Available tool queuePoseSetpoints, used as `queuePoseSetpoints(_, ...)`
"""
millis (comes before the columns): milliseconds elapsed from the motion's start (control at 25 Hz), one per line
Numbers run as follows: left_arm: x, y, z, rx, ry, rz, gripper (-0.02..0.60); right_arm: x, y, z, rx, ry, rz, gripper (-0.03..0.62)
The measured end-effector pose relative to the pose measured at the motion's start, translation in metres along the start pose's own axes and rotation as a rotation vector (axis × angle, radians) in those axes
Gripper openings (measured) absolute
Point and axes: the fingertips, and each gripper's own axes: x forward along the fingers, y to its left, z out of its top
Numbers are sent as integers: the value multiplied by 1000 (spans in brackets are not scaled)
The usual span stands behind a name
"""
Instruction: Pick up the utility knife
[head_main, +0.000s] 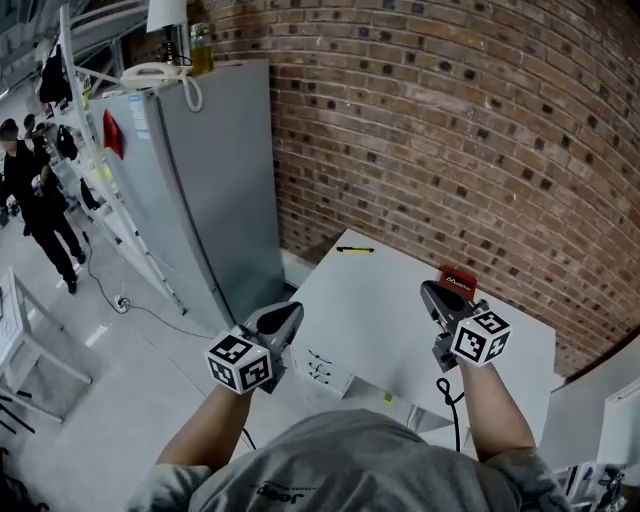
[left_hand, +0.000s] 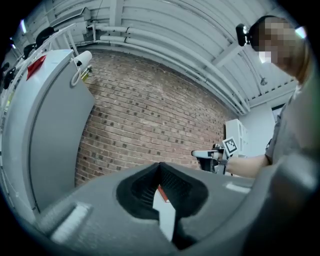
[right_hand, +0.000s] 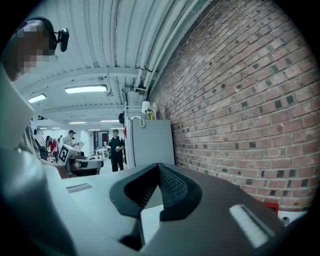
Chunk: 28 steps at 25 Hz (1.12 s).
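Left gripper (head_main: 289, 311): jaws closed tip to tip, with nothing between them. The left gripper view shows the ribbed pads (left_hand: 169, 180) meeting at the front, and only white table surface shows through the gap beneath them. The tips sit at the table's near-left edge.

Right gripper (head_main: 429, 289): jaws also pressed together and empty. The right gripper view shows its pads (right_hand: 172, 186) closed at the tip. This gripper is over the table's right part.

Both grippers point roughly level toward the red brick wall (head_main: 450, 130).

Slim yellow-and-black utility knife (head_main: 354, 249): lies flat on the white rectangular table (head_main: 370, 330), close to its far edge. It is well ahead of both sets of jaws, forward and right of the left tips and forward and left of the right tips. Neither gripper touches it.

Small red box with white print (head_main: 458, 281): just beyond the right jaws, slightly to their right. I cannot tell whether they touch.

Tall grey metal cabinet (head_main: 200, 190): ahead and to the left of the left jaws, off the table.
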Motion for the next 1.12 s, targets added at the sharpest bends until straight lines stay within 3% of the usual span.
queuePoseSetpoints(360,43,64,-1,-20,35,-26,-1,60,-39,-12,20,35,-18,9)
queuePoseSetpoints(560,93,80,-8,-18,50,-12,-2,78,-87,-19,31,48,-1,9)
queuePoseSetpoints(920,204,110,-26,-41,85,117,-2,145,-201,-16,19,55,146,9)
queuePoseSetpoints(1120,238,152,-24,-79,71,178,-2,184,-230,-32,30,81,196,9)
